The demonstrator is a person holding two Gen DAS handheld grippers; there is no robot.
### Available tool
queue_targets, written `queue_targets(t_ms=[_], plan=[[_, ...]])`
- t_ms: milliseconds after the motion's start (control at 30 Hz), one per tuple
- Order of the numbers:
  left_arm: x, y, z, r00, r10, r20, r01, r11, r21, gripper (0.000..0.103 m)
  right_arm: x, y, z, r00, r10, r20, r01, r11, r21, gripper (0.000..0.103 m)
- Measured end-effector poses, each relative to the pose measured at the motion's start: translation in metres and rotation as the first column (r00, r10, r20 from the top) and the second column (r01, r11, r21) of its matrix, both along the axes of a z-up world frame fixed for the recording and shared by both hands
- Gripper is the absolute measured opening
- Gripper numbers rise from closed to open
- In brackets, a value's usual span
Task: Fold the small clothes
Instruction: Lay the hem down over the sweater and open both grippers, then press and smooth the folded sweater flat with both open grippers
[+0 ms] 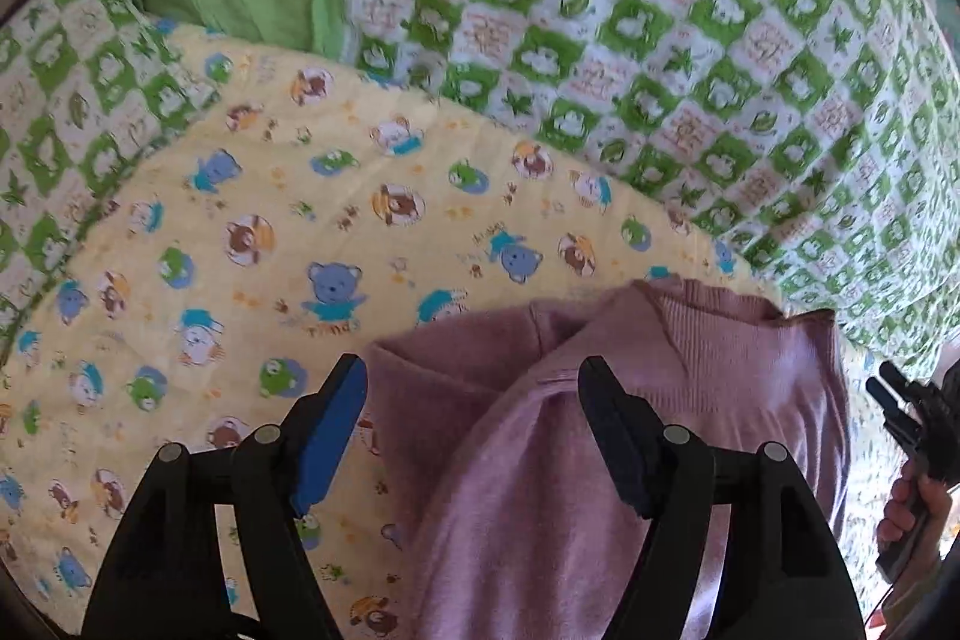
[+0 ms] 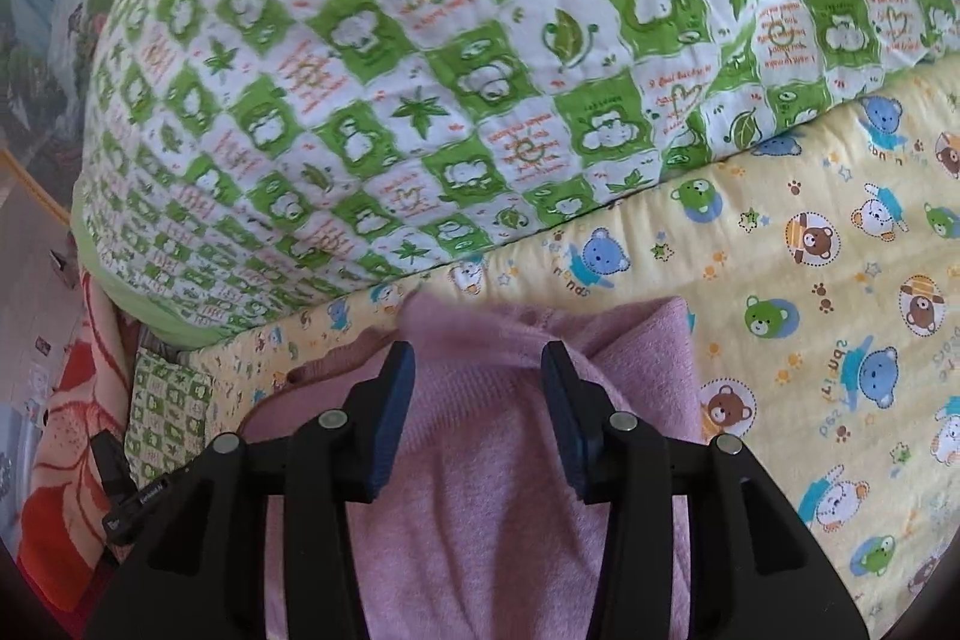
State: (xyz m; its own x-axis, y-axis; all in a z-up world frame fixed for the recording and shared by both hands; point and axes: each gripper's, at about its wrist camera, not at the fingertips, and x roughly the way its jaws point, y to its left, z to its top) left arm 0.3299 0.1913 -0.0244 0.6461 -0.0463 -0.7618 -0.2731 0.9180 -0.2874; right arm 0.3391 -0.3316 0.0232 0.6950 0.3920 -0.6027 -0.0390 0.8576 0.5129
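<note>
now the pink garment (image 1: 630, 460) lies bunched on the yellow bear sheet (image 1: 270, 232), near the green checked quilt (image 1: 690, 40). the left tool (image 1: 474, 388) and the right tool (image 2: 477, 361) are both released, fingers spread above the pink cloth.
</note>
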Motion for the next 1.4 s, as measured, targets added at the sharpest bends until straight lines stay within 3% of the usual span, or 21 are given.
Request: queue_targets(t_ms=[167, 267, 333, 400, 500, 600, 700, 833, 933, 1000, 1200, 1300, 1400], plan=[[-0.024, -0.027, 0.015, 0.997, -0.075, 0.034, 0.074, 0.997, 0.014, 0.073, -0.018, 0.031, -0.001, 0.996, 0.091, 0.025, -0.089, 0.994, -0.062, 0.045], [-0.035, -0.071, 0.008, 0.979, -0.202, 0.033, 0.203, 0.979, -0.001, 0.073, -0.03, 0.061, -0.01, 0.98, 0.197, 0.035, -0.193, 0.976, -0.099, 0.045], [-0.036, -0.104, -0.003, 0.955, -0.295, 0.015, 0.295, 0.955, -0.012, 0.073, -0.037, 0.088, -0.018, 0.953, 0.301, 0.037, -0.294, 0.947, -0.132, 0.045], [-0.034, -0.14, -0.018, 0.925, -0.38, -0.014, 0.381, 0.924, 0.033, 0.073, -0.041, 0.117, -0.031, 0.91, 0.414, 0.019, -0.405, 0.898, -0.174, 0.045], [-0.023, -0.161, -0.036, 0.908, -0.418, -0.041, 0.42, 0.905, 0.073, 0.072, -0.033, 0.139, -0.054, 0.867, 0.497, -0.033, -0.496, 0.855, -0.153, 0.045], [-0.003, -0.15, -0.053, 0.921, -0.384, -0.065, 0.389, 0.916, 0.102, 0.068, -0.011, 0.131, -0.073, 0.887, 0.457, -0.063, -0.461, 0.873, -0.159, 0.045], [0.02, -0.117, -0.056, 0.948, -0.314, -0.051, 0.318, 0.939, 0.129, 0.064, 0.014, 0.112, -0.078, 0.915, 0.401, -0.039, -0.401, 0.897, -0.188, 0.045], [0.047, -0.055, -0.042, 0.984, -0.18, 0.003, 0.18, 0.982, 0.052, 0.058, 0.045, 0.079, -0.064, 0.951, 0.305, 0.04, -0.296, 0.942, -0.157, 0.045], [0.052, -0.026, -0.04, 0.997, -0.079, 0.012, 0.079, 0.996, 0.032, 0.057, 0.062, 0.051, -0.057, 0.982, 0.172, 0.076, -0.164, 0.982, -0.098, 0.045], [0.051, -0.018, -0.046, 0.998, -0.063, 0.003, 0.063, 0.998, -0.01, 0.05, 0.068, 0.034, -0.059, 0.993, 0.095, 0.072, -0.091, 0.994, -0.062, 0.045], [0.03, -0.022, -0.034, 0.997, -0.072, -0.017, 0.073, 0.997, 0.027, 0.051, 0.049, 0.024, -0.048, 0.996, 0.044, 0.071, -0.04, 0.998, -0.049, 0.045], [-0.006, -0.034, -0.018, 0.996, -0.085, 0.0, 0.085, 0.995, 0.056, 0.056, 0.023, 0.019, -0.034, 0.995, 0.053, 0.082, -0.05, 0.998, -0.036, 0.047], [-0.05, -0.04, -0.01, 0.996, -0.083, 0.012, 0.083, 0.996, 0.034, 0.058, -0.011, 0.021, -0.027, 0.992, 0.094, 0.078, -0.092, 0.995, -0.031, 0.049]])
